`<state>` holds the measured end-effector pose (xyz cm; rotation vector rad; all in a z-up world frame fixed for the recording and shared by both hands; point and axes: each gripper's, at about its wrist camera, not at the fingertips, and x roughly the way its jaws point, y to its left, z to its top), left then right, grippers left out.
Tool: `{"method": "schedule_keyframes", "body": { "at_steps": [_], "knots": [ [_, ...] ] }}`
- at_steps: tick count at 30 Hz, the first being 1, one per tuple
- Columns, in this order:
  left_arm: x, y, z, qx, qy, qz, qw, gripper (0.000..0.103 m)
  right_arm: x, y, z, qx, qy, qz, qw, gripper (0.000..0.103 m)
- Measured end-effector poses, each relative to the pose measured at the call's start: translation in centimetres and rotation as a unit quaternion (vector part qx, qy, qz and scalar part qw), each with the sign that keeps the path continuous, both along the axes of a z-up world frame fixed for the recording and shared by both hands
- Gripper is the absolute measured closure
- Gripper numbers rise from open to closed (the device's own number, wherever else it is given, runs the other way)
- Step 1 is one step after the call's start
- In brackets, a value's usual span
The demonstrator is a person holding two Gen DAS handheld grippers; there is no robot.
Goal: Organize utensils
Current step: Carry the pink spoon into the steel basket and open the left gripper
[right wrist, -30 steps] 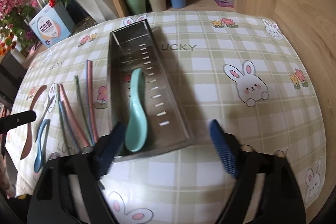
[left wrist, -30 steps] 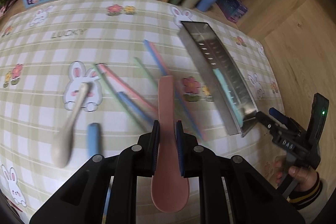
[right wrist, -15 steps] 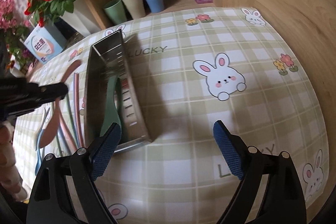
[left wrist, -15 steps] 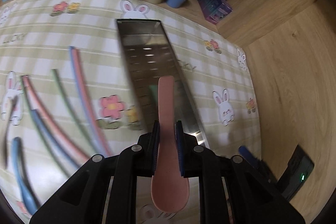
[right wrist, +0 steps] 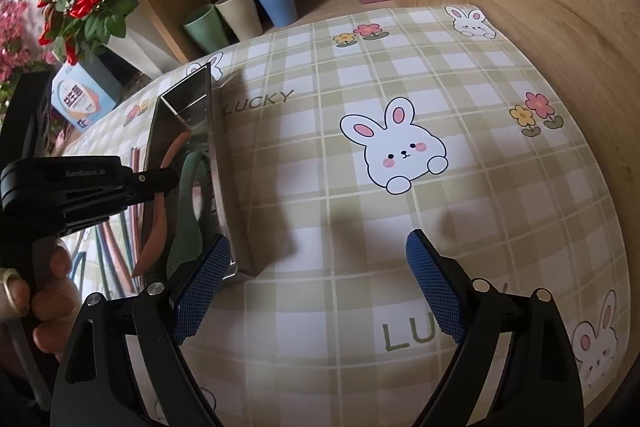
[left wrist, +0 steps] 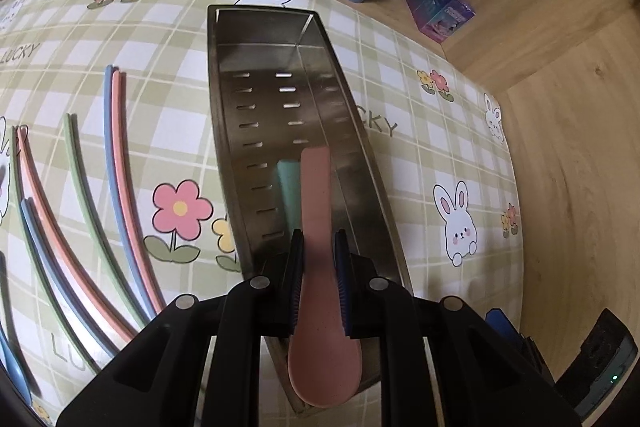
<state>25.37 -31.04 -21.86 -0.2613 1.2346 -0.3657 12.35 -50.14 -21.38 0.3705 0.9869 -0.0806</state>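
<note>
Steel tray (left wrist: 224, 75) lies under my left tongs (left wrist: 319, 283), which pinch the pink spoon (left wrist: 316, 187) over it; green spoon (left wrist: 286, 183) inside, below. Right tongs (right wrist: 320, 291) gape empty, right of the tray. Chopsticks (left wrist: 116, 163) lie left.

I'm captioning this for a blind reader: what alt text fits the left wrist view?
The left gripper holds a pink spoon above a metal tray that holds a green spoon. Coloured chopsticks lie left on a checked tablecloth.
</note>
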Motion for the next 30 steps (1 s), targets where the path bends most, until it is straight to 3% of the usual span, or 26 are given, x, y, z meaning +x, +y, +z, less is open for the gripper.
{"method": "schedule_keyframes", "body": {
  "at_steps": [10,18,30],
  "knots": [
    [-0.3,-1.2,-0.2,0.037,-0.018,-0.017,0.999,0.088,-0.3,-0.6,-0.5,0.009,0.001,-0.01,1.0,0.017],
    [-0.8,-1.1,0.7,0.045,-0.032,-0.033,0.9979,0.087,-0.7,-0.2,0.3,0.004,-0.001,-0.019,1.0,0.017],
    [-2.0,3.1,3.3,0.044,-0.06,-0.034,0.9967,0.084,-0.8,2.7,1.9,-0.003,-0.01,-0.025,1.0,0.017]
  ]
}}
